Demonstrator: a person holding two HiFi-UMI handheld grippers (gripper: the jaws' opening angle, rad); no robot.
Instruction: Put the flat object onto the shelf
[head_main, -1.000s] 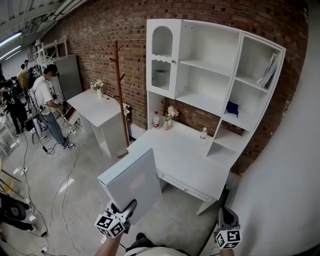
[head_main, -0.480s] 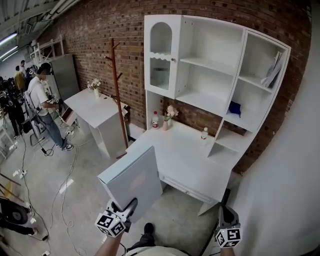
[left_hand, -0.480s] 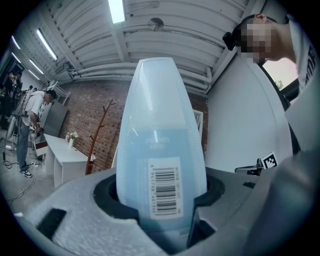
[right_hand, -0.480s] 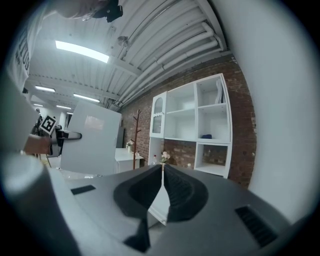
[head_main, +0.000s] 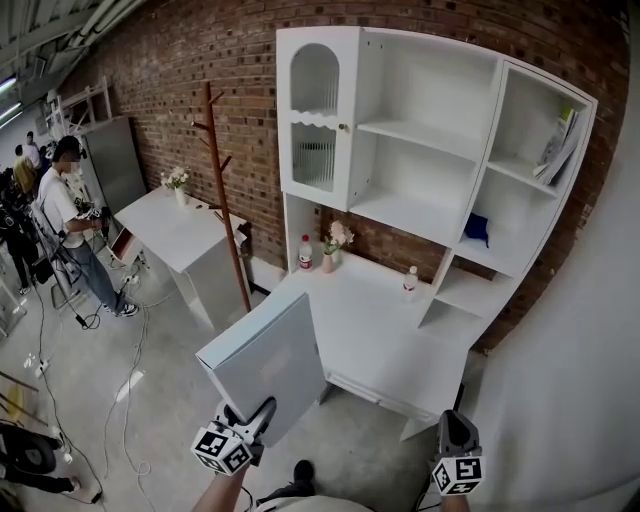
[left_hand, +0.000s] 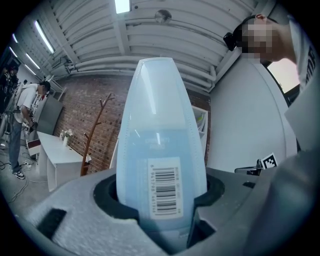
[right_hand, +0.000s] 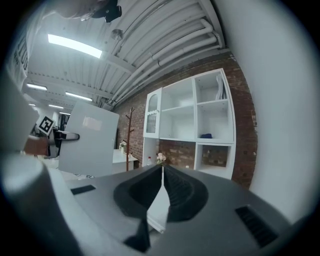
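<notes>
The white shelf unit (head_main: 420, 130) is standing against the brick wall, rising from the back edge of a white desk (head_main: 370, 345). Its open compartments are mostly lying bare: the wide middle shelf is showing nothing on it, while a blue item (head_main: 477, 228) is sitting in a right-hand compartment and some papers or booklets (head_main: 556, 145) are leaning in the top right one.

The flat object (head_main: 265, 365), which seems to be a thin pale-blue pack with a barcode label, though the wide-angle view is leaving its make uncertain, is not resting on anything yet. It is hanging in the air in front of the desk's front left corner, well apart from every shelf, standing roughly upright on its lower edge.

The left gripper (head_main: 245, 425) is clamping that lower edge, its pads pressing both faces. The right gripper (head_main: 452, 440) is idling with its jaws closed together on nothing, off the desk's front right corner.

So the pick-up is looking done, and the whole placement is remaining: closing the gap to the unit, lifting the pack to an open shelf, sliding it in and letting go.
</notes>
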